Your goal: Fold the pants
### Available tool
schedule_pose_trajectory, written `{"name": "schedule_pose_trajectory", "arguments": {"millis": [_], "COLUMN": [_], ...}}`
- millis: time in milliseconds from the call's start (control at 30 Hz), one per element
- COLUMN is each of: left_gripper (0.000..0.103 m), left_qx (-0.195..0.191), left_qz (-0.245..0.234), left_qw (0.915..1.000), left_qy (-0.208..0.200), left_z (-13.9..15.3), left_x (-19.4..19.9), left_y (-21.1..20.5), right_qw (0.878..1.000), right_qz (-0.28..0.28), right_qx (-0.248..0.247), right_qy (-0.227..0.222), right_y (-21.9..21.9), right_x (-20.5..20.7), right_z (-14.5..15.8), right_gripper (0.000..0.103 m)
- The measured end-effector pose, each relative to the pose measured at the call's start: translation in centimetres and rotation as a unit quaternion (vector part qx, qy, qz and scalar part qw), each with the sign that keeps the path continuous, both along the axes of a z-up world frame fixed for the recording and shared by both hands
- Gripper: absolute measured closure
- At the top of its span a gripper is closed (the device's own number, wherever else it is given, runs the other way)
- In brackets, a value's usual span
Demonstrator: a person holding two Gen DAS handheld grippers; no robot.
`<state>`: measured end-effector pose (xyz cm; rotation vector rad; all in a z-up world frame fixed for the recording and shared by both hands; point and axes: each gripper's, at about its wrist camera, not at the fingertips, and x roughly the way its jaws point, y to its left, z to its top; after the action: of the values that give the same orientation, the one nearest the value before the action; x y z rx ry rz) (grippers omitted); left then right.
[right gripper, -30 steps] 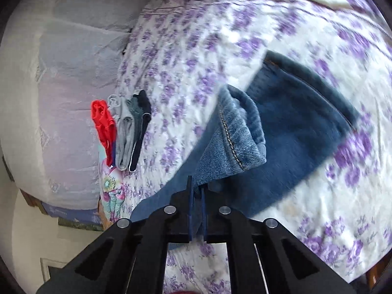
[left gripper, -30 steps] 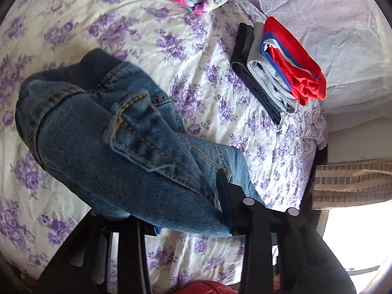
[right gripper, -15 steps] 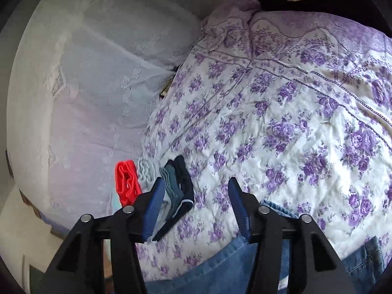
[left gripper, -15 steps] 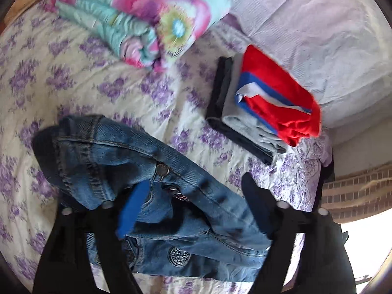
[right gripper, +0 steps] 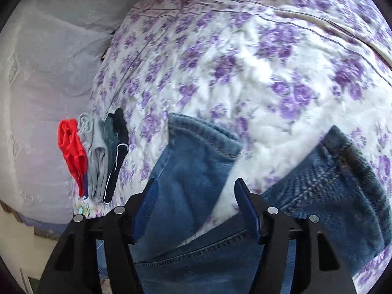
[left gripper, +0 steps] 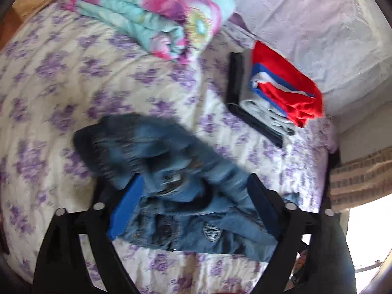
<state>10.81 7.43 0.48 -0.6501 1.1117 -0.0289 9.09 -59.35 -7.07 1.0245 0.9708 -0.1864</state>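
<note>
Left gripper [left gripper: 193, 205] is sitting wide open, nothing between the blue pads [left gripper: 126, 210], hovering over the bunched waist end of the jeans [left gripper: 186, 191]. Right gripper [right gripper: 199, 208] is also spread open and empty, looking down at the two leg ends [right gripper: 196, 161] lying splayed apart on the bedspread [right gripper: 245, 61]. Jeans are lying crumpled on the bed, not flat, so I'm reading this as a reset: both grippers free so I can regrip and lay them out straight before folding. Stack of folded clothes [left gripper: 274, 93] is sitting further up near the pillow [left gripper: 306, 24], well apart from the jeans, likely the finished pile. Folded floral blanket [left gripper: 156, 17] is beside it. Metal button and a patch are showing at the waist, too blurred to read any brand.
</note>
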Motion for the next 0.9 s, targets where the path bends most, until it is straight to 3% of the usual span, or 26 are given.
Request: {"name": "schedule_pose_trajectory", "arguments": {"millis": [67, 200, 233, 267, 333, 433, 467, 533, 600, 667, 700, 733, 767, 800, 900], "left_gripper": [0.013, 0.013, 0.013, 0.013, 0.013, 0.013, 0.013, 0.013, 0.013, 0.013, 0.013, 0.013, 0.013, 0.013, 0.013], "left_qx": [0.006, -0.038, -0.041, -0.038, -0.027, -0.008, -0.006, -0.010, -0.017, -0.029, -0.037, -0.048, -0.056, -0.064, -0.083], "left_qz": [0.022, 0.050, 0.056, 0.059, 0.064, 0.064, 0.065, 0.067, 0.071, 0.077, 0.079, 0.084, 0.087, 0.088, 0.084], "left_qw": [0.9997, 0.9975, 0.9968, 0.9966, 0.9963, 0.9960, 0.9959, 0.9954, 0.9947, 0.9930, 0.9919, 0.9906, 0.9895, 0.9884, 0.9866], "left_qy": [0.008, 0.032, 0.038, 0.043, 0.051, 0.061, 0.063, 0.067, 0.073, 0.086, 0.092, 0.098, 0.102, 0.106, 0.112], "left_z": [-0.5, -2.3, -2.7, -3.0, -3.4, -3.6, -3.6, -4.0, -4.5, -5.5, -6.0, -6.6, -7.1, -7.5, -8.6], "left_x": [-0.7, -1.8, -2.0, -2.1, -2.4, -3.1, -3.5, -4.4, -5.0, -5.7, -6.1, -6.5, -6.7, -7.0, -7.0], "left_y": [0.8, 2.0, 2.1, 2.0, 1.9, 1.9, 1.9, 2.2, 2.4, 2.6, 2.7, 2.9, 2.9, 2.9, 2.6], "right_qw": [1.000, 0.999, 0.998, 0.996, 0.991, 0.970, 0.968, 0.978, 0.990, 0.998, 0.999, 0.999, 0.998, 0.997, 0.995], "right_qz": [0.000, 0.029, 0.059, 0.081, 0.104, 0.134, 0.117, 0.068, 0.027, 0.003, -0.016, -0.029, -0.034, -0.034, -0.009], "right_qx": [0.000, -0.030, -0.024, -0.012, -0.018, -0.105, -0.125, -0.111, -0.110, -0.055, -0.016, -0.005, -0.018, -0.042, -0.074], "right_qy": [0.013, -0.008, -0.030, -0.041, -0.087, -0.176, -0.186, -0.163, -0.083, -0.015, -0.025, -0.044, -0.055, -0.056, -0.059], "right_y": [-0.2, 0.9, 1.4, 2.0, 2.7, 3.0, 1.9, -2.2, -6.0, -7.9, -8.3, -8.1, -7.7, -7.3, -6.1], "right_x": [0.5, 3.4, 4.5, 5.6, 7.1, 8.7, 9.0, 10.2, 11.6, 11.3, 10.2, 9.2, 8.2, 7.3, 5.3], "right_z": [-1.5, -2.2, -2.1, -1.8, 0.5, 6.5, 7.5, 6.5, 3.0, -0.1, -1.0, -1.2, -0.8, -0.3, 0.4], "right_gripper": [0.031, 0.026, 0.042, 0.073, 0.087, 0.091, 0.091, 0.091, 0.091, 0.087, 0.087, 0.080, 0.055, 0.045, 0.041]}}
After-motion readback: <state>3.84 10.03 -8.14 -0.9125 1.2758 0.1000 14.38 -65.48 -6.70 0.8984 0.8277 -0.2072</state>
